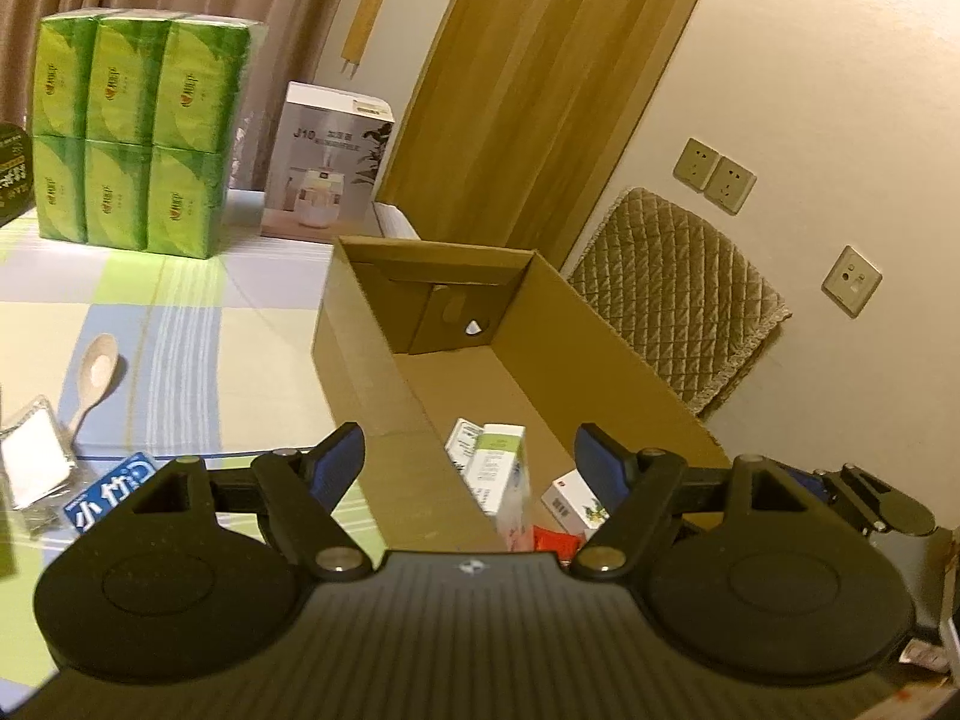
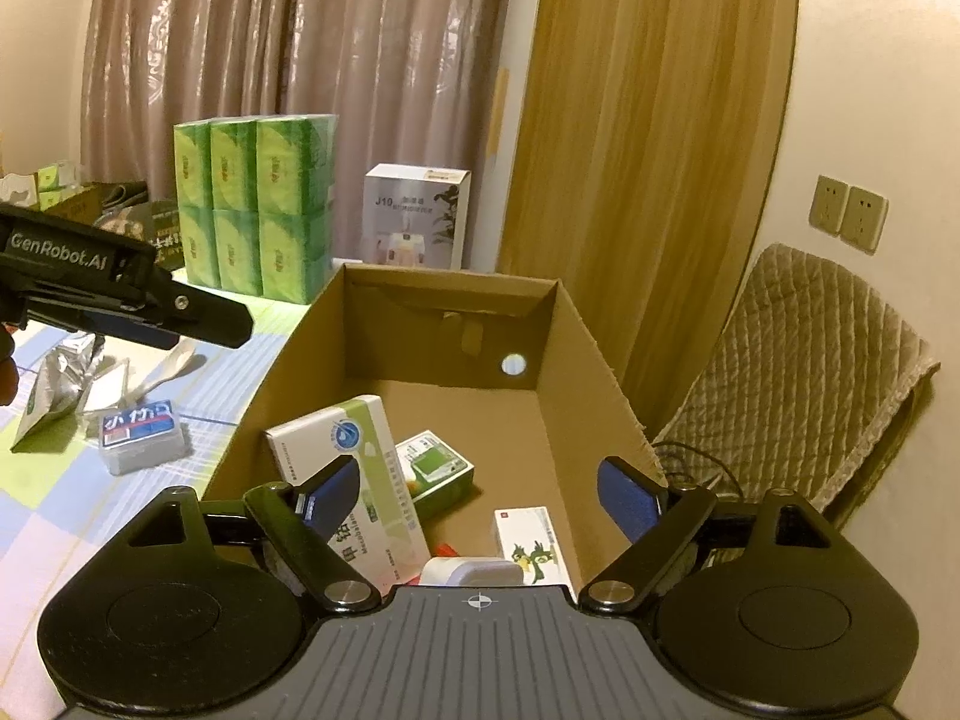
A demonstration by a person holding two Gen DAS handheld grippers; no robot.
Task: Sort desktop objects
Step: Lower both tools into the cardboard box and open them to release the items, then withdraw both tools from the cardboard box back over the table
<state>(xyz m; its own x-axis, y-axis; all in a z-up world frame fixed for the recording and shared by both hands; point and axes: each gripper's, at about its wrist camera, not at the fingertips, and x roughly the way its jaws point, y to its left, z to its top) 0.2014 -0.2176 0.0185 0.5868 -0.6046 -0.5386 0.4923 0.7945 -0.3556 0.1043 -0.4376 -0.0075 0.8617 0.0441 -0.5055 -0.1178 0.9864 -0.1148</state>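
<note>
Hovering above the near end of the cardboard box (image 2: 558,324), the right gripper (image 2: 483,498) has its jaws spread wide with nothing between them. Below and just ahead of its tips lie the items already sorted — a long white-and-green carton (image 2: 354,450), a small green box (image 2: 435,471) and a white box with a bird print (image 2: 534,540). The left gripper (image 1: 471,459) also stands wide and empty, over the box's left wall. The step in hand looks like a release into the box, with more to fetch. Left of the grippers, on the checked cloth, wait a blue-labelled case (image 2: 144,435), a pale spoon (image 1: 96,375) and a foil pouch (image 2: 60,384). The next move calls for swinging a gripper left and down — the flat case wants a grip across its short sides.
</note>
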